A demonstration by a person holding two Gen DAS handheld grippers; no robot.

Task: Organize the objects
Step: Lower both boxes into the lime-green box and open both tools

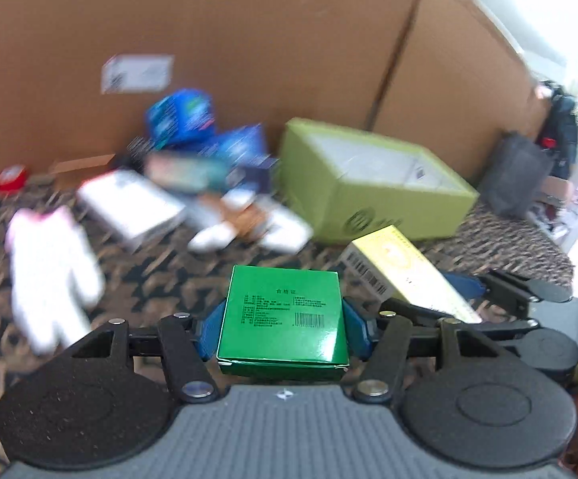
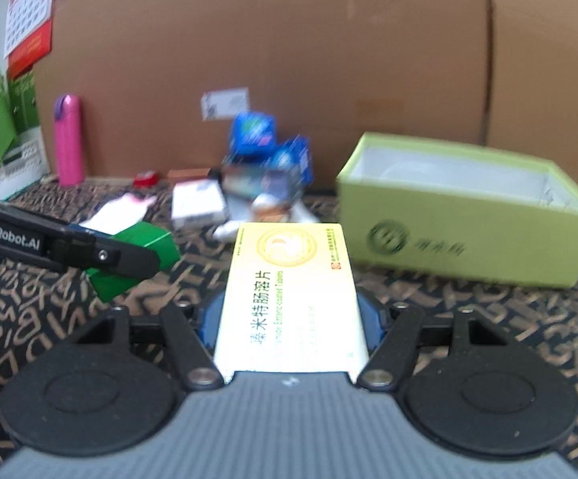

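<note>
A green box (image 1: 283, 313) is clamped between the blue pads of my left gripper (image 1: 283, 319), lifted over the patterned cloth; it shows again as the green box (image 2: 157, 241) at the left of the right wrist view, held by the left gripper (image 2: 129, 257). My right gripper (image 2: 290, 319) is shut on a pale yellow medicine box (image 2: 290, 287), which also appears as the yellow box (image 1: 404, 275) at the right of the left wrist view. An open lime-green box (image 2: 464, 215) (image 1: 372, 183) lies ahead, its white inside showing nothing.
A blurred pile of blue packets (image 1: 185, 117), a white box (image 1: 129, 203) and a white soft toy (image 1: 53, 275) lies on the cloth. A pink bottle (image 2: 68, 139) stands at far left. A tall cardboard wall (image 2: 289, 60) closes the back.
</note>
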